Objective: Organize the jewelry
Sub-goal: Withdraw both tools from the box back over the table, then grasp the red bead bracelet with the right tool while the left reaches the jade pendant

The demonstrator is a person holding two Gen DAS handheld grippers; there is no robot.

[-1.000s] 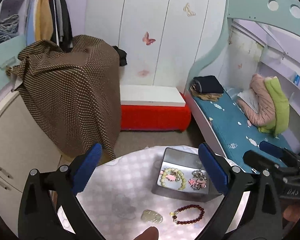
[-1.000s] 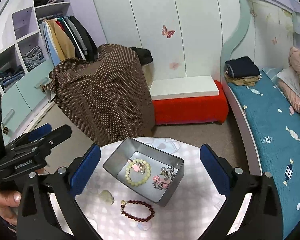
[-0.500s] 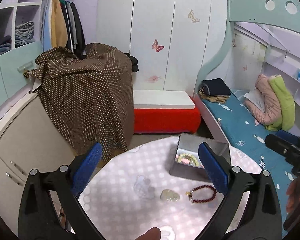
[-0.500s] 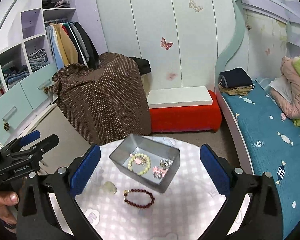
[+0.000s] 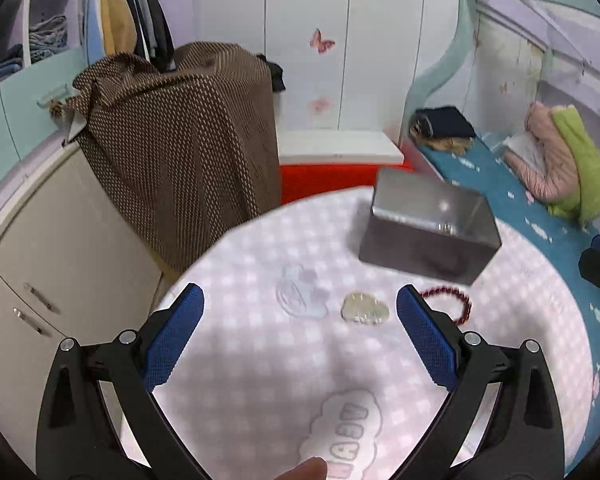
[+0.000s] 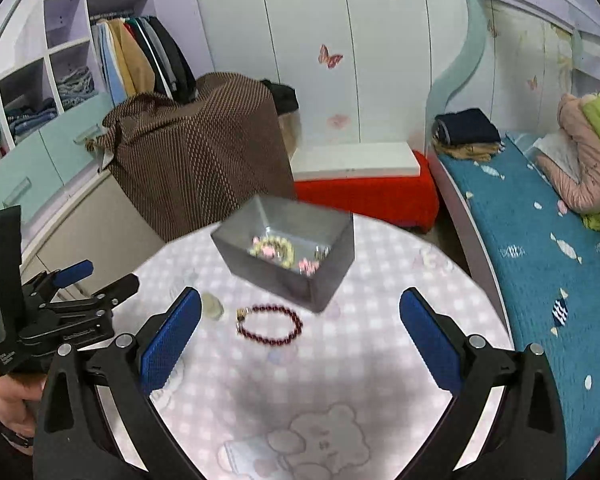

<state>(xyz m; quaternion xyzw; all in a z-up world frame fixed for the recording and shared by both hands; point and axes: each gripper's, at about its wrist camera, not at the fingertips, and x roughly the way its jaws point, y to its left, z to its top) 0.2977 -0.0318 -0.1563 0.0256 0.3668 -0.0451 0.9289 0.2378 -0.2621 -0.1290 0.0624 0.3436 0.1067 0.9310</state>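
Note:
A grey metal box [image 6: 296, 258] stands on the round table with the pink checked cloth [image 6: 380, 340]; it also shows in the left wrist view [image 5: 424, 236]. It holds a pale bead bracelet [image 6: 274, 248] and small pink pieces [image 6: 310, 266]. A dark red bead bracelet [image 6: 270, 326] [image 5: 456, 306] and a pale stone pendant [image 5: 365, 309] [image 6: 213, 306] lie on the cloth in front of the box. My left gripper [image 5: 300, 320] is open and empty, low over the cloth, with the pendant between its fingers. My right gripper [image 6: 300, 320] is open and empty above the red bracelet.
A brown dotted cloth covers furniture [image 5: 188, 136] behind the table. A red and white bench [image 6: 364, 188] stands by the wall. A bed with a blue cover [image 6: 540, 248] runs along the right. Cabinets and a wardrobe [image 5: 40, 240] are on the left.
Both grippers have dropped lower and closer to the table. The left view now has the pendant between its fingers and sees the box from the side. Both stay open.

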